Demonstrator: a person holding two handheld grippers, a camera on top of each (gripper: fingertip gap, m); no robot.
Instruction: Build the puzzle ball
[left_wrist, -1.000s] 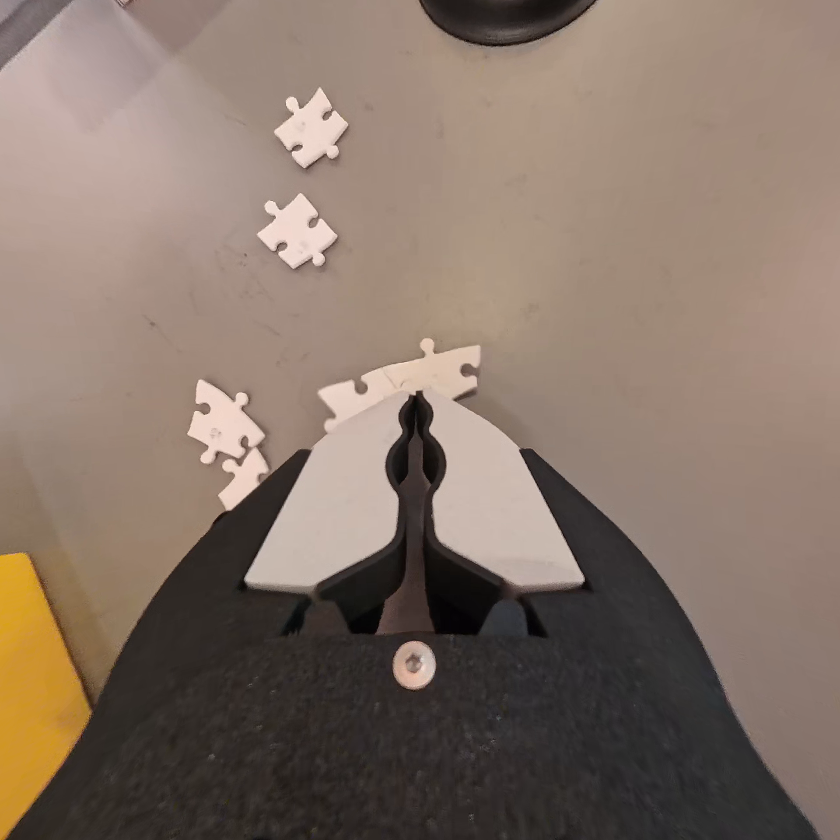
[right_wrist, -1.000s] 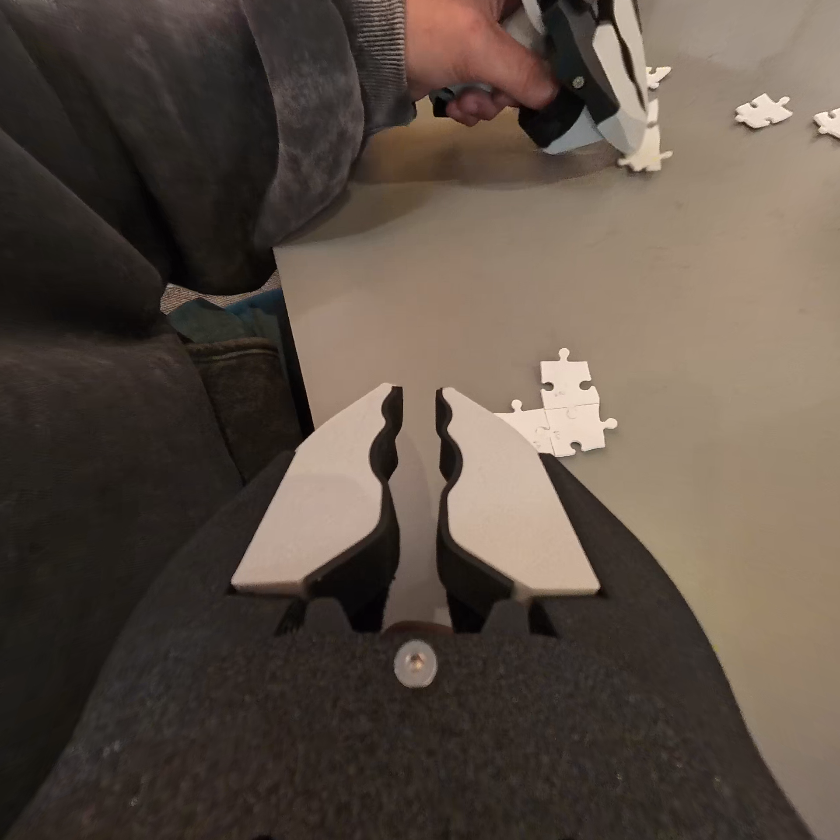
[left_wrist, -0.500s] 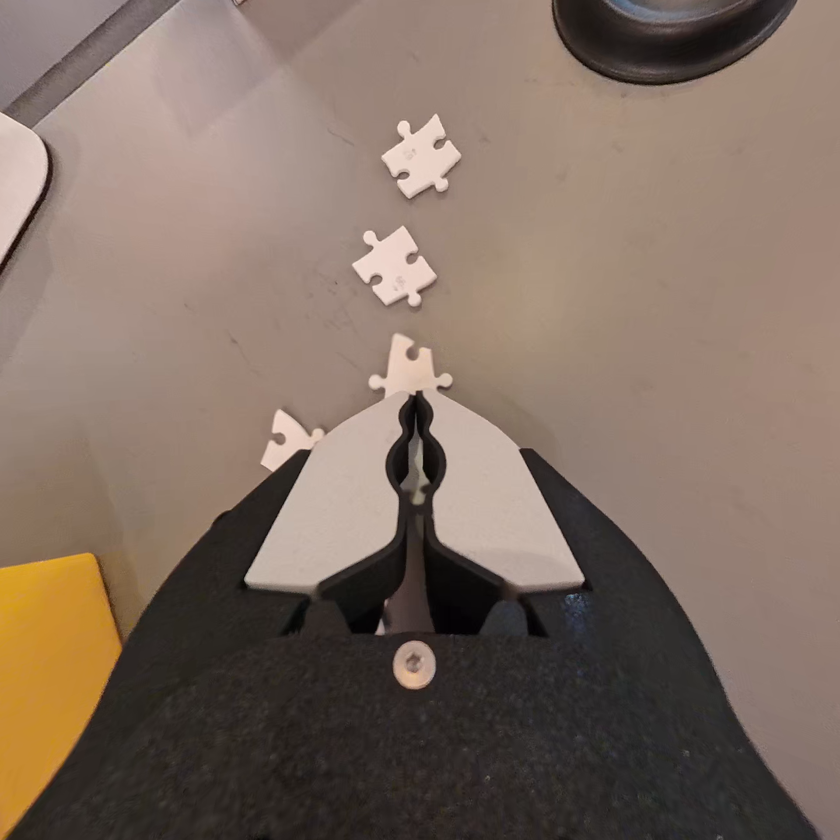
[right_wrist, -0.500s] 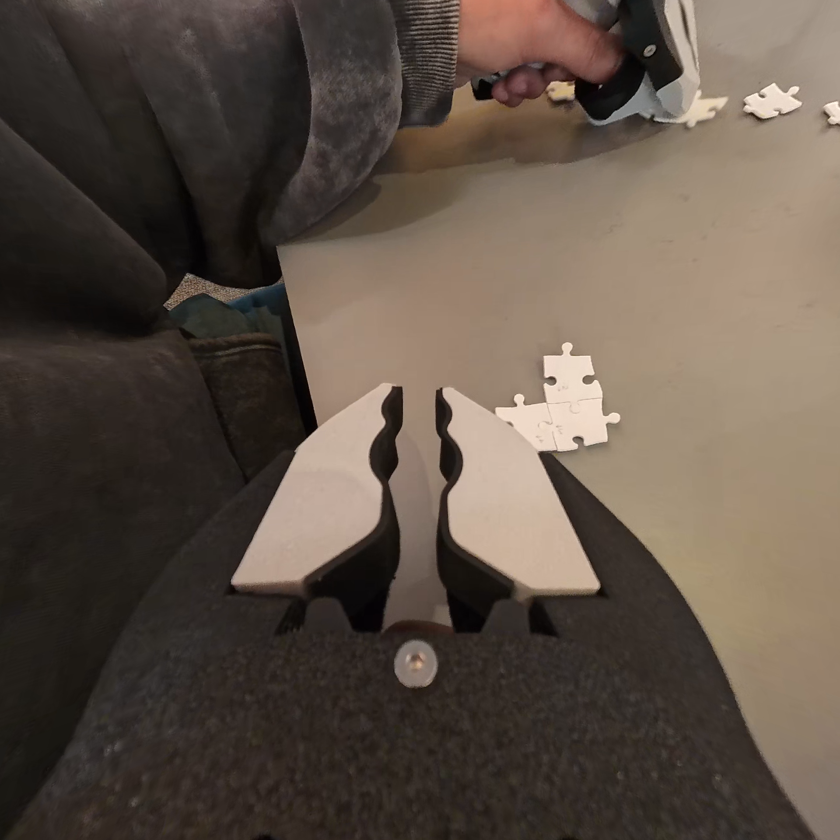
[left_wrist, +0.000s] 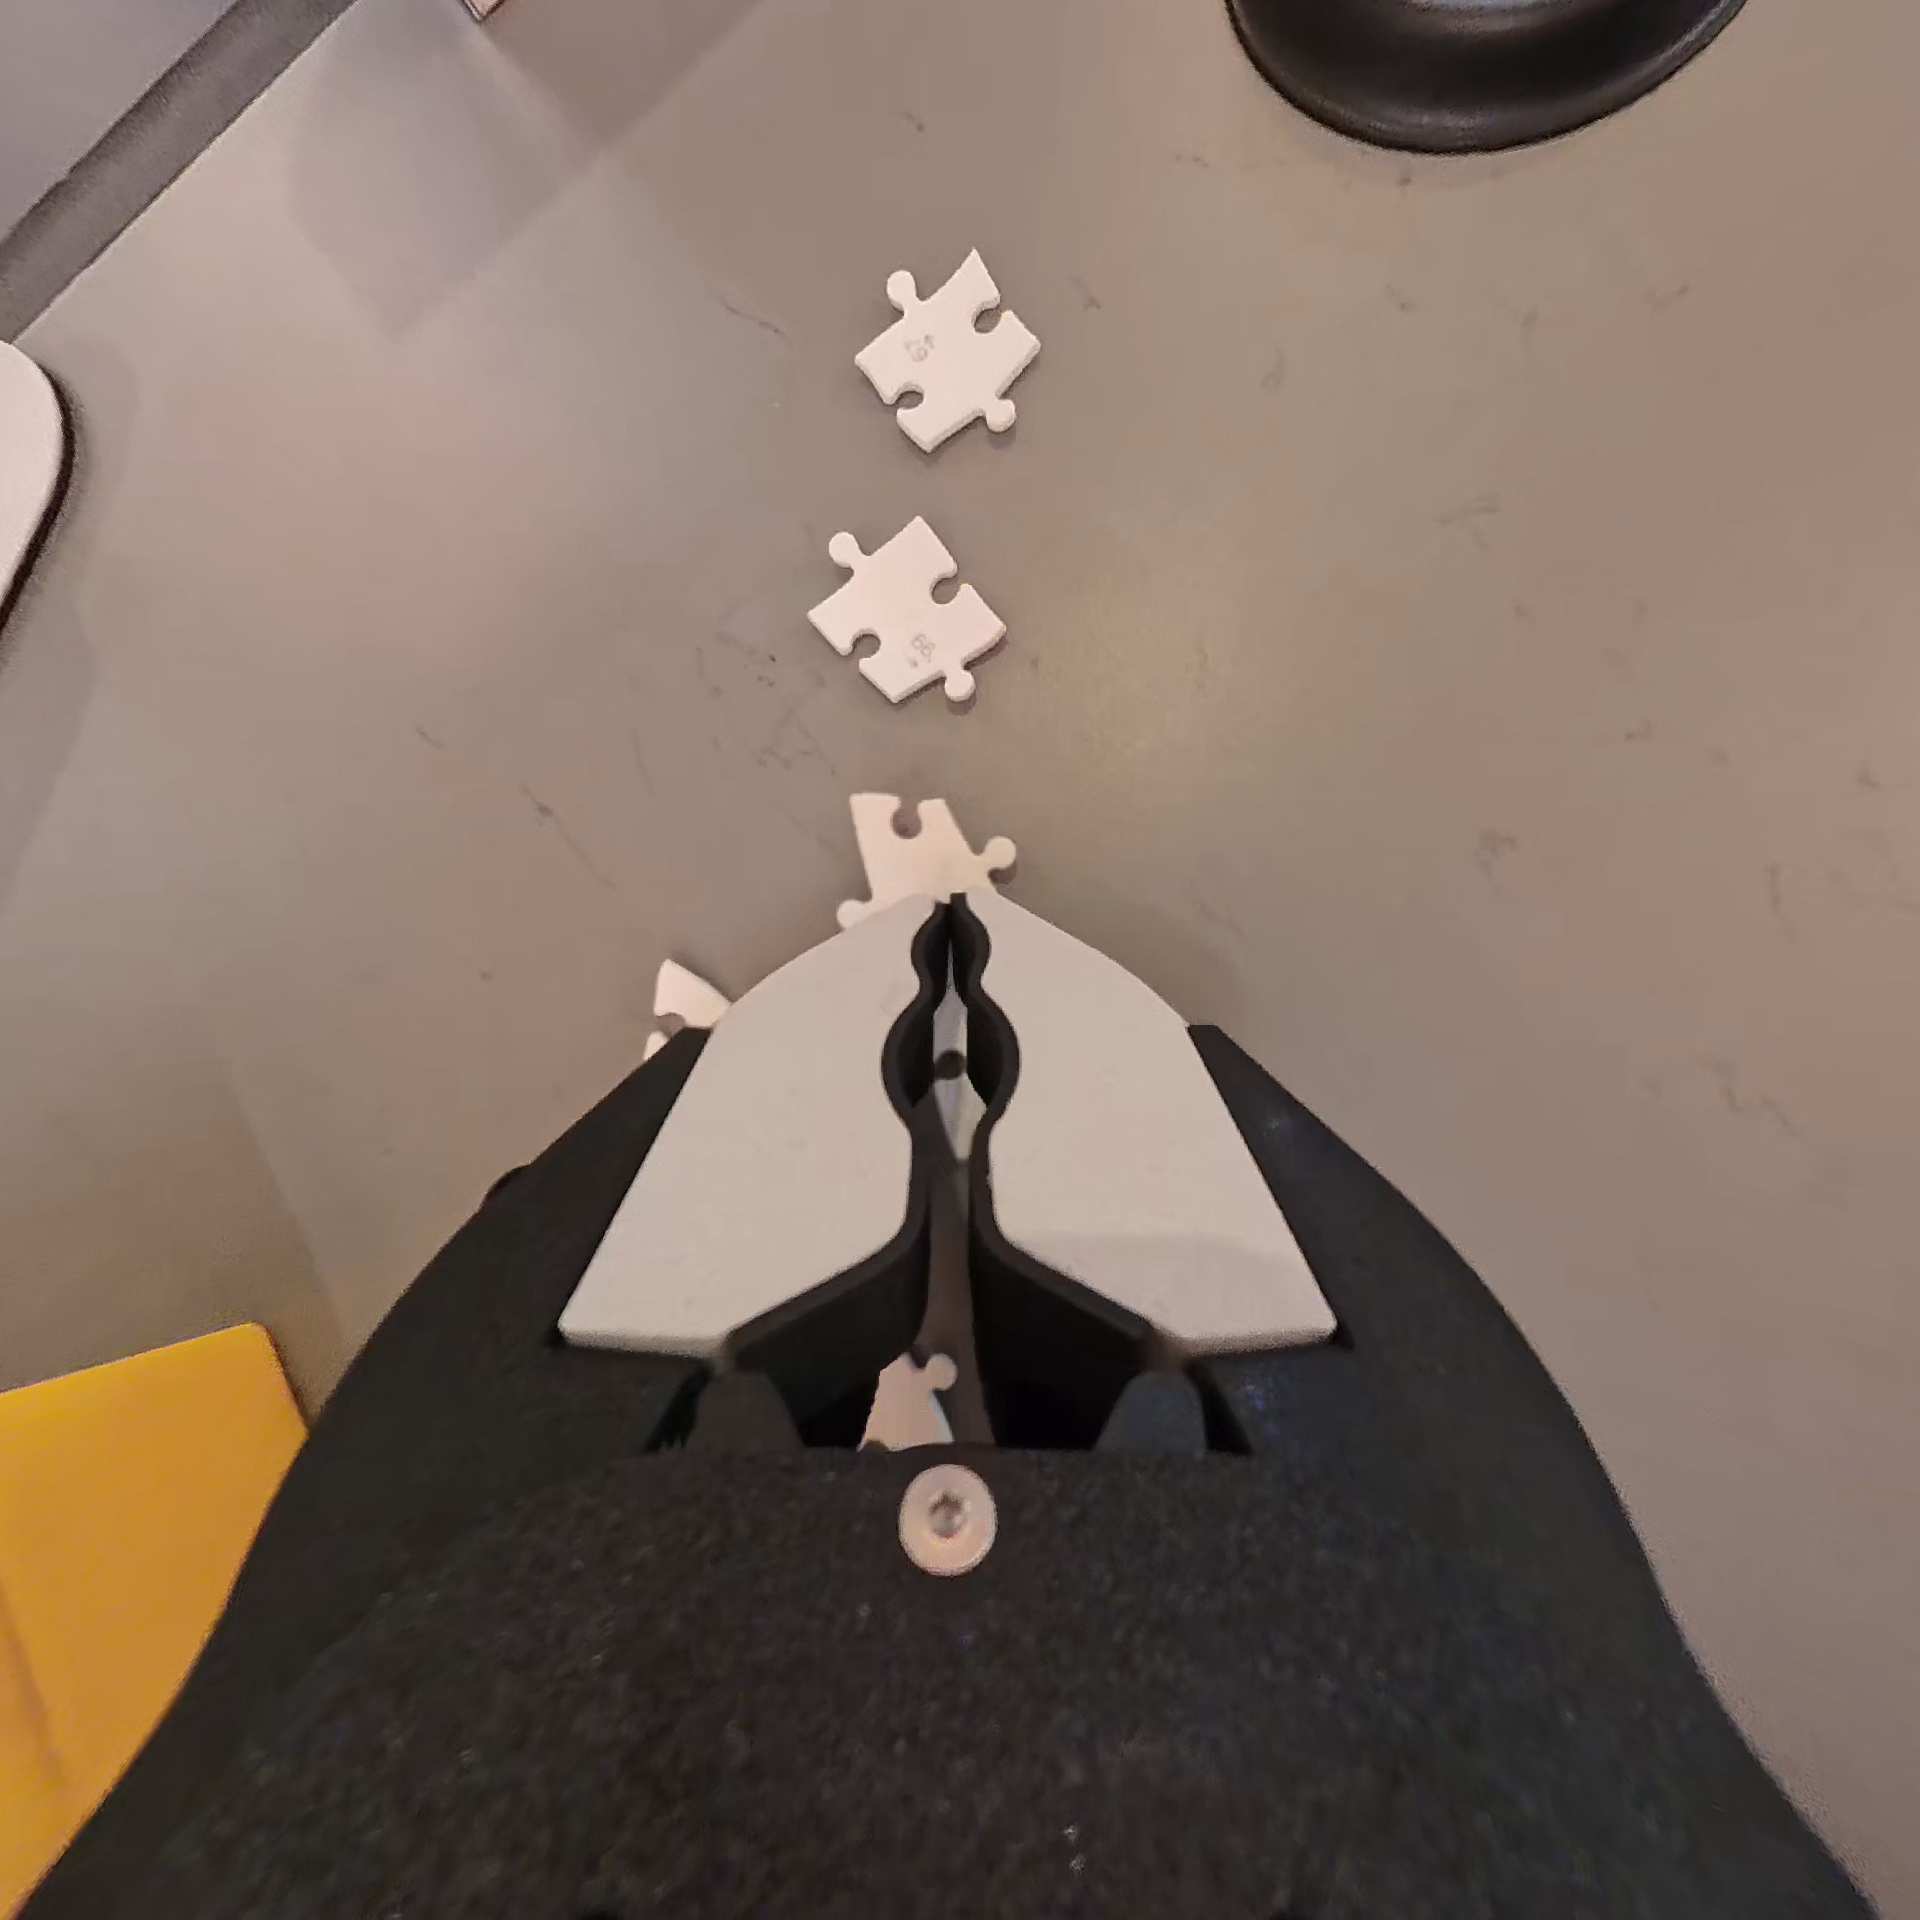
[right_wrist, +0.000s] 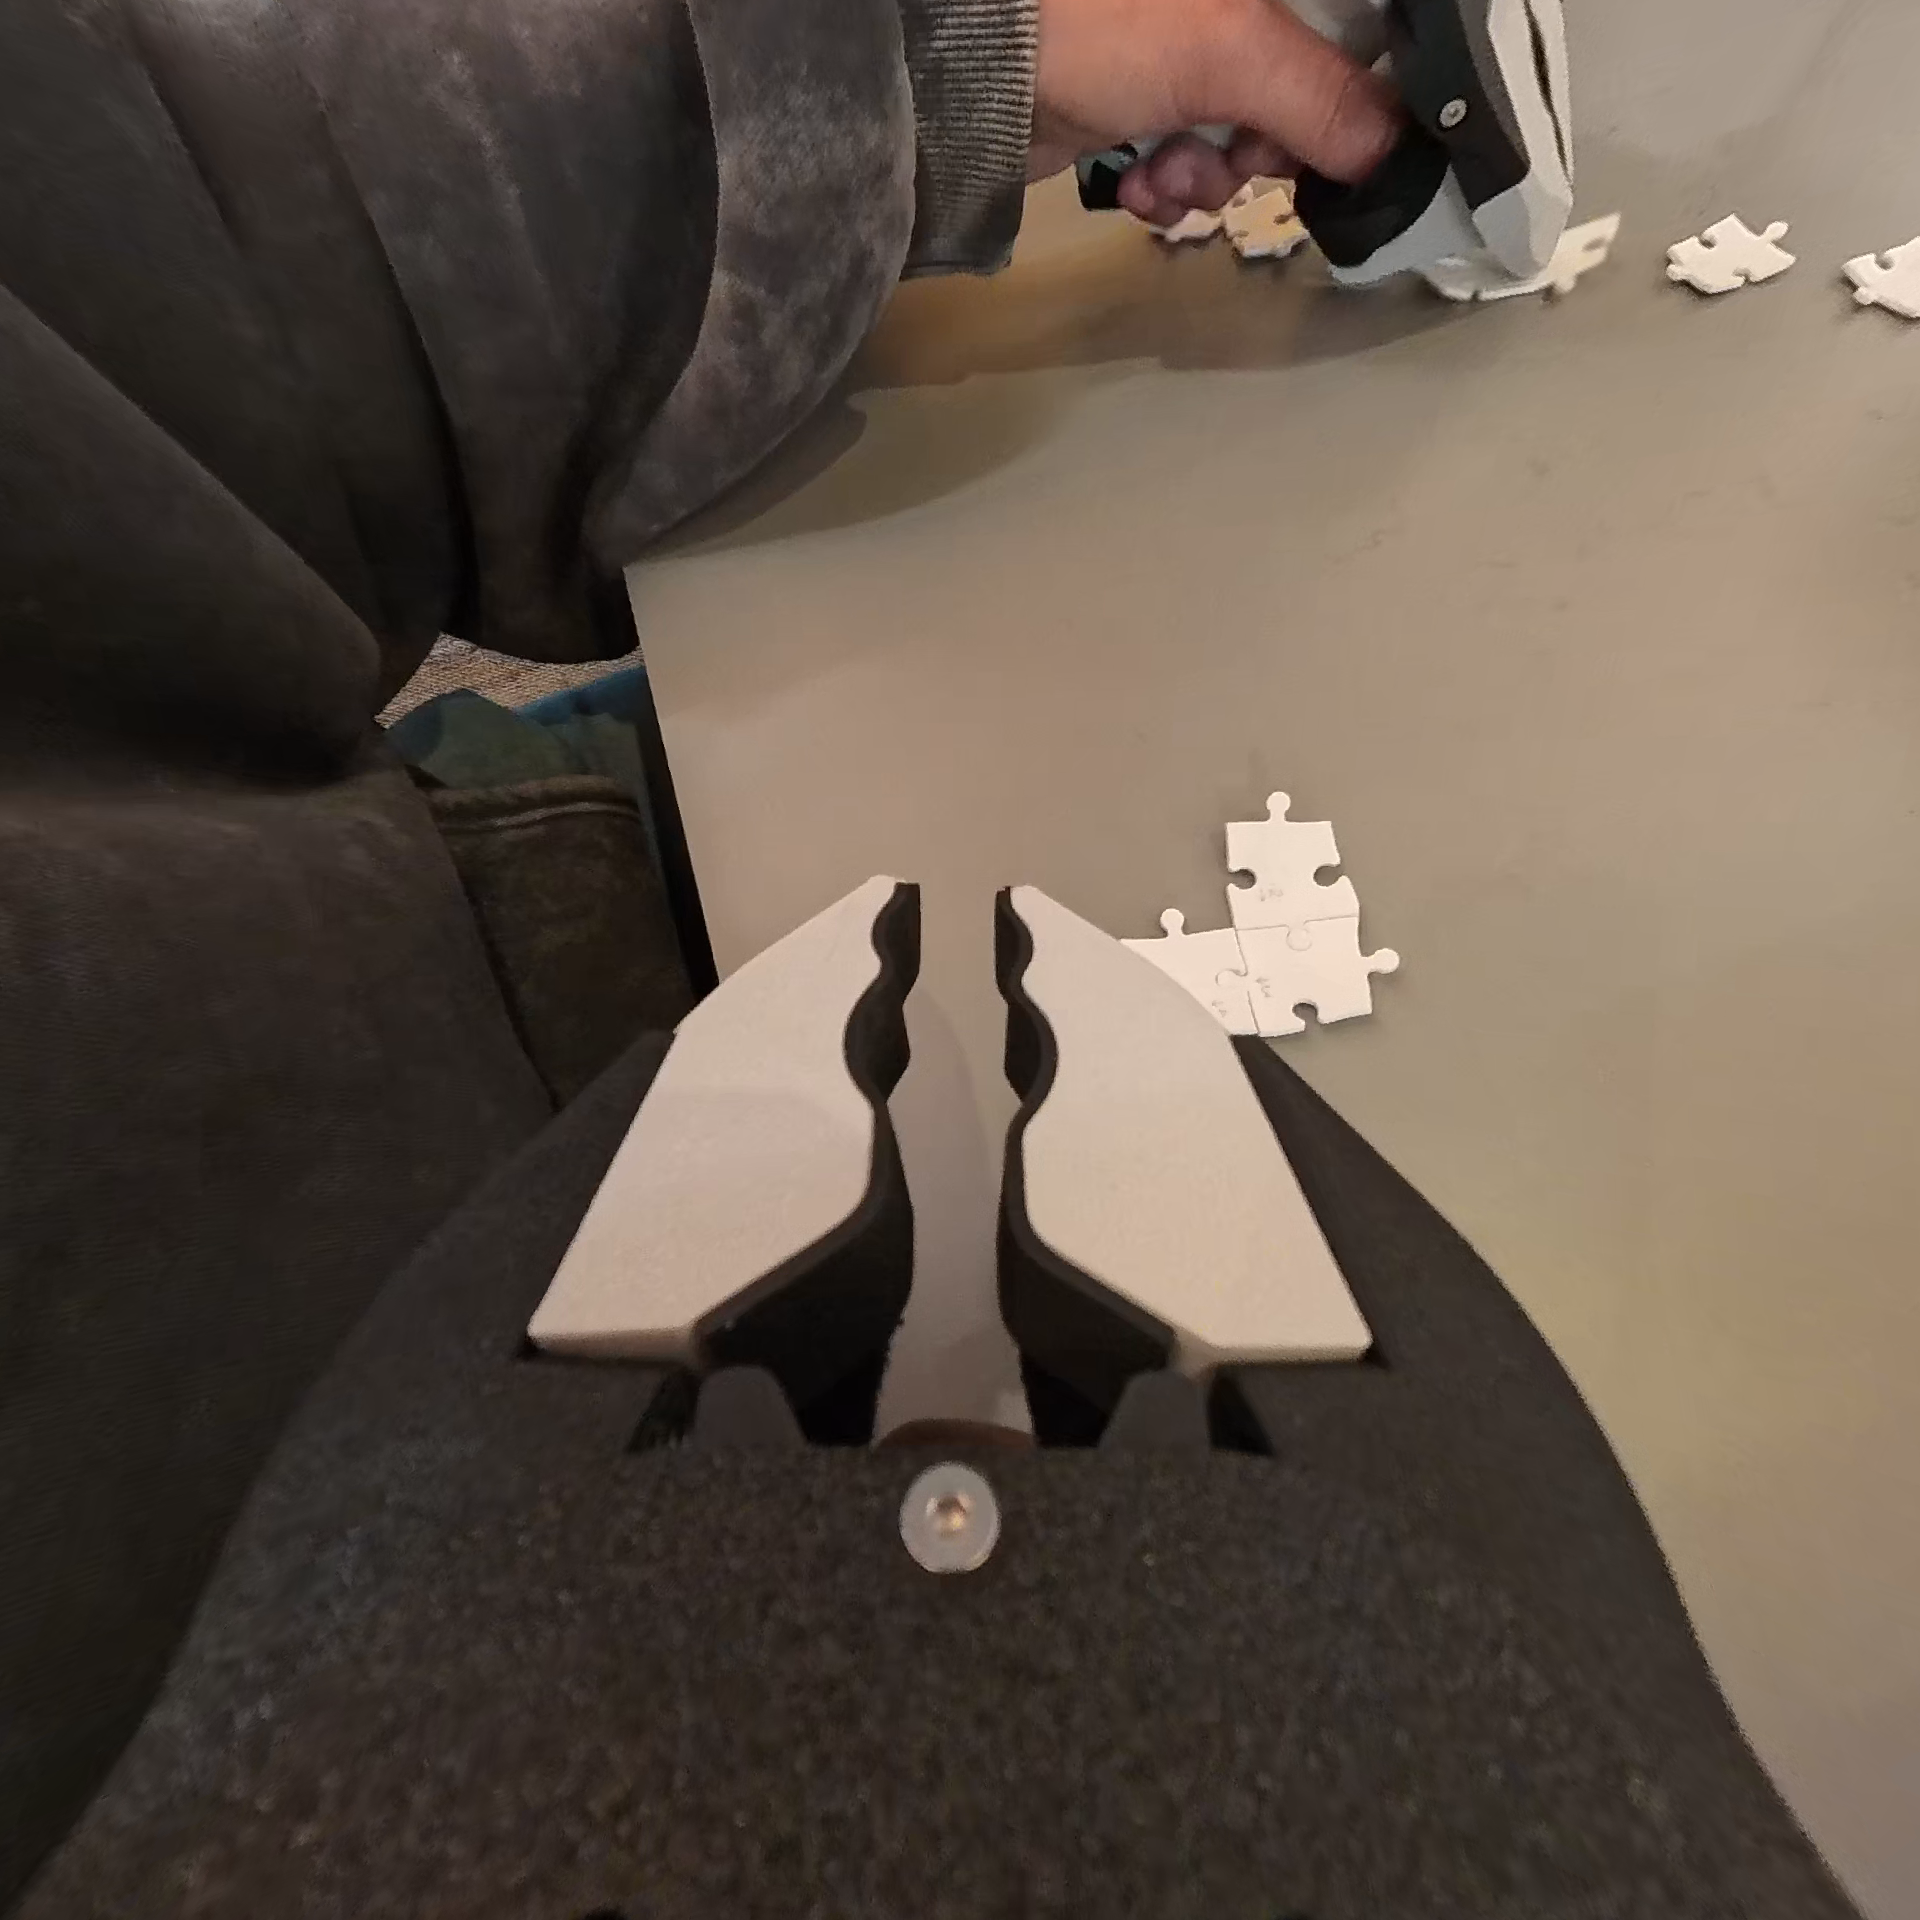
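Observation:
My left gripper (left_wrist: 951, 909) is shut on a white puzzle piece (left_wrist: 920, 847) that sticks out past its tips, low over the grey table (left_wrist: 1455, 831). Two loose white pieces lie ahead, one near (left_wrist: 904, 613) and one farther (left_wrist: 945, 353). Another piece (left_wrist: 681, 997) peeks out at the left finger. My right gripper (right_wrist: 956, 904) is open and empty over the table's near corner. A joined cluster of three pieces (right_wrist: 1288, 935) lies just to its right. The left gripper (right_wrist: 1496, 208) shows far off in a hand, with its held piece (right_wrist: 1584, 249) close to the table.
A black round object (left_wrist: 1475, 73) sits at the far right, a yellow slab (left_wrist: 125, 1507) at the near left, a white rounded thing (left_wrist: 21, 468) at the left edge. The person's dark sleeve (right_wrist: 727, 260) and lap lie beyond the table edge (right_wrist: 665, 790). More loose pieces (right_wrist: 1730, 255) lie far right. There is about 30 cm between the tips of the two grippers.
The left gripper has swung and moved with its piece, so the two loose pieces now lie straight ahead and closer. The held piece has turned more upright. The right gripper has barely moved.

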